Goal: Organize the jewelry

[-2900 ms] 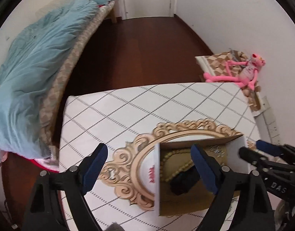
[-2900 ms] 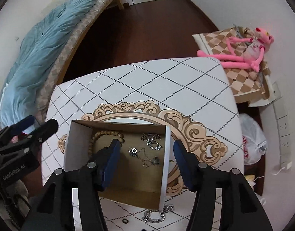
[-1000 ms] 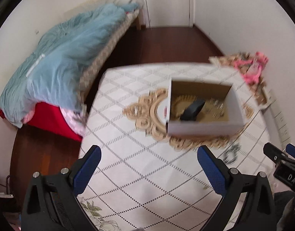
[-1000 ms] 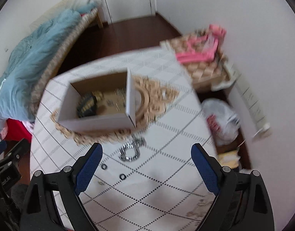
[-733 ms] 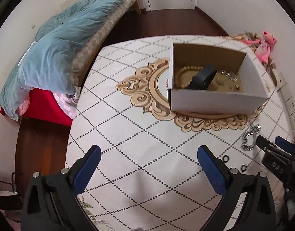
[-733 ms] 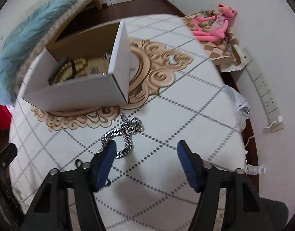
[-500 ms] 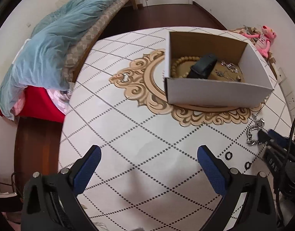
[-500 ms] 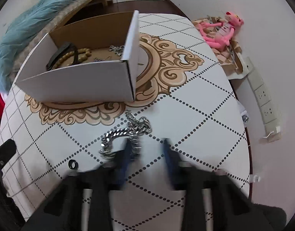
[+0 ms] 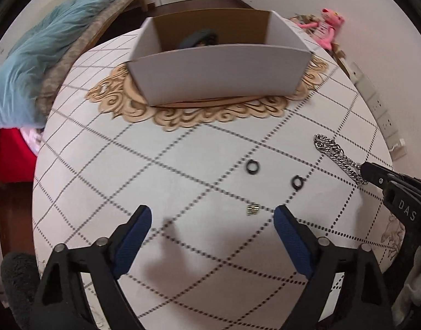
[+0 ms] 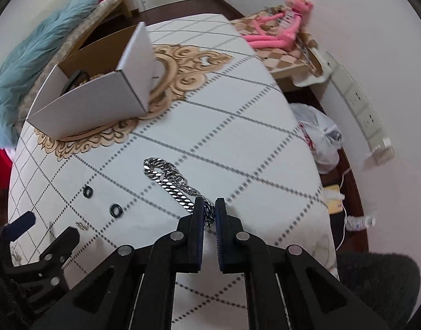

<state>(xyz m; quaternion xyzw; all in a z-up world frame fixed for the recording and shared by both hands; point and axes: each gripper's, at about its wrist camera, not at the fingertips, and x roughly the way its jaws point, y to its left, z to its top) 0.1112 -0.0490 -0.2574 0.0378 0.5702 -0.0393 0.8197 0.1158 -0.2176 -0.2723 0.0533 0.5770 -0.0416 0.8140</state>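
Observation:
A silver chain bracelet (image 10: 169,178) lies on the white table; it also shows in the left wrist view (image 9: 335,155). My right gripper (image 10: 209,210) is shut on the chain's near end. My left gripper (image 9: 211,221) is open and empty, low over the table. Two black rings (image 9: 252,165) (image 9: 297,182) and a small gold piece (image 9: 253,210) lie just ahead of it. The open cardboard box (image 9: 218,74) stands on the gold ornament pattern and holds a black band (image 9: 199,40); the rest of its contents are hidden by the wall.
The table (image 9: 183,170) has a rounded edge dropping off at left and right. A bed with a blue duvet (image 9: 45,55) is at the left. A pink plush toy (image 10: 279,24), a plastic bag (image 10: 320,134) and a power strip (image 10: 358,107) sit at the right.
Both grippers pulled back from the box and dropped low over the table. My right gripper closed from wide open onto the near end of the silver chain. My left gripper stayed open.

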